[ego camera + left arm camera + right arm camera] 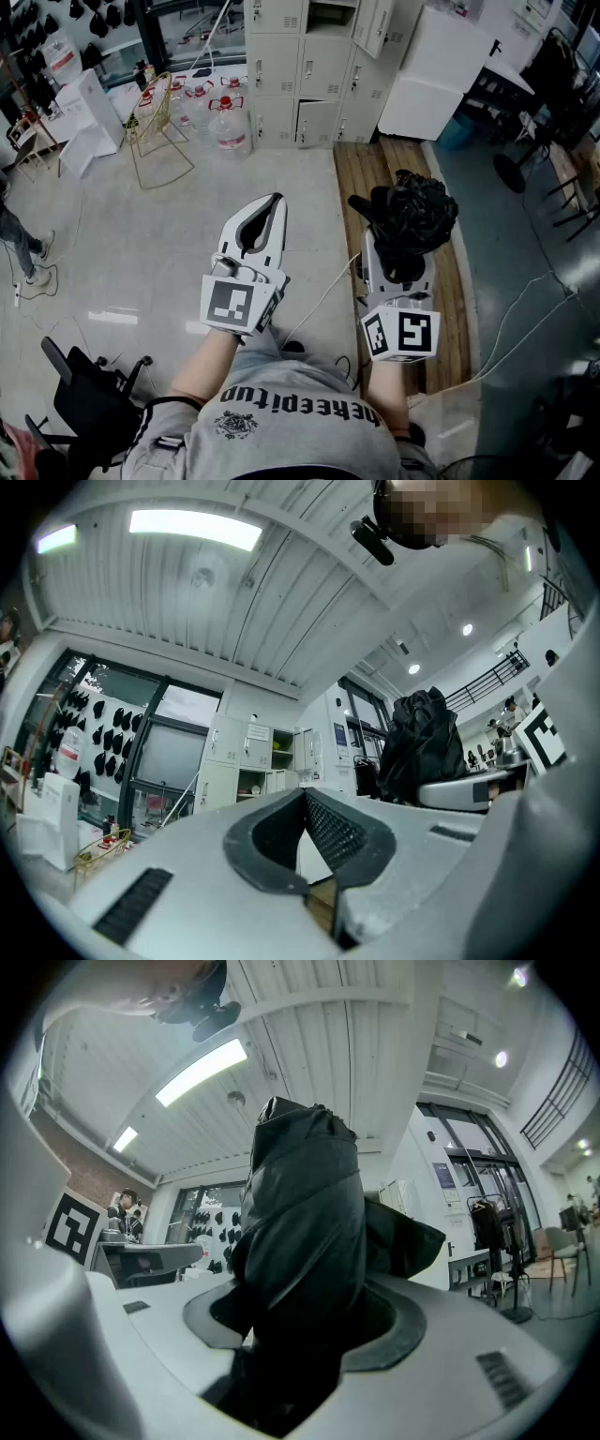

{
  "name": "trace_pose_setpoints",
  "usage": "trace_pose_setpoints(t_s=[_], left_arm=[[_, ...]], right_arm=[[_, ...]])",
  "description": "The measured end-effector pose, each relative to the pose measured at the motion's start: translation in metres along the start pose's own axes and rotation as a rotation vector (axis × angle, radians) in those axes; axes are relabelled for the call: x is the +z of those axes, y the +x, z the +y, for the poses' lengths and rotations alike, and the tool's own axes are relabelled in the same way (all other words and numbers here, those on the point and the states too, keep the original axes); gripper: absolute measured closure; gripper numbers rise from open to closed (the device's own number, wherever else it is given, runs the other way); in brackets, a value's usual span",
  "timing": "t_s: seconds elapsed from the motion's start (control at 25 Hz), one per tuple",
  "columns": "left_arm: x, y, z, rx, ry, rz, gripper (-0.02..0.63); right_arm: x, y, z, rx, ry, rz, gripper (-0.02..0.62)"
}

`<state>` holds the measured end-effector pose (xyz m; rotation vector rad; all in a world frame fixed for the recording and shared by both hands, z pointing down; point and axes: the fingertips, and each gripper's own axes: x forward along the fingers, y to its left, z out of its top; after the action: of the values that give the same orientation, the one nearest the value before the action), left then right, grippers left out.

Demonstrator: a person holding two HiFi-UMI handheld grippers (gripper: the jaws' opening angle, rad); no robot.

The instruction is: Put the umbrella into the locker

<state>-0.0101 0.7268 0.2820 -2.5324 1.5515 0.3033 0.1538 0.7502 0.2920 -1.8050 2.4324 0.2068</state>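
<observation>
Right gripper [401, 251]: jaws spread wide and clamped on the umbrella [412, 216], a black, folded, crumpled bundle. In the right gripper view the fabric fills the whole gap between the jaws and bulges up above them. The gripper is tilted slightly upward, over the wooden platform [375, 178].

Left gripper [274, 201]: jaws drawn together, with the tips meeting. In the left gripper view the meshed pads [333, 829] touch at the front and nothing sits between them. It is held beside the right gripper but apart from it, over the pale floor [141, 234].

Lockers [309, 66]: a cream bank at the far wall, well apart from the umbrella. One lower door stands ajar, and an upper compartment is open.

Water jugs [230, 122] and a gold wire rack [155, 127] stand on the floor left of the lockers.
</observation>
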Motion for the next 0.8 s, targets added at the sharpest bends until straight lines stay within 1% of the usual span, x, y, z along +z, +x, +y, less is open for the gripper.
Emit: trace_pose_setpoints(t_s=[0.4,0.8], left_arm=[[0.0042,0.0008,0.0004,0.002,-0.009,-0.013,0.601],[0.0005,-0.0005,-0.0002,0.008,0.005,-0.014,0.601]], right_arm=[[0.0013,-0.0004,-0.0001,0.000,-0.001,-0.003,0.339],[-0.0015,0.0009,-0.0006,0.014,0.001,-0.014,0.339]])
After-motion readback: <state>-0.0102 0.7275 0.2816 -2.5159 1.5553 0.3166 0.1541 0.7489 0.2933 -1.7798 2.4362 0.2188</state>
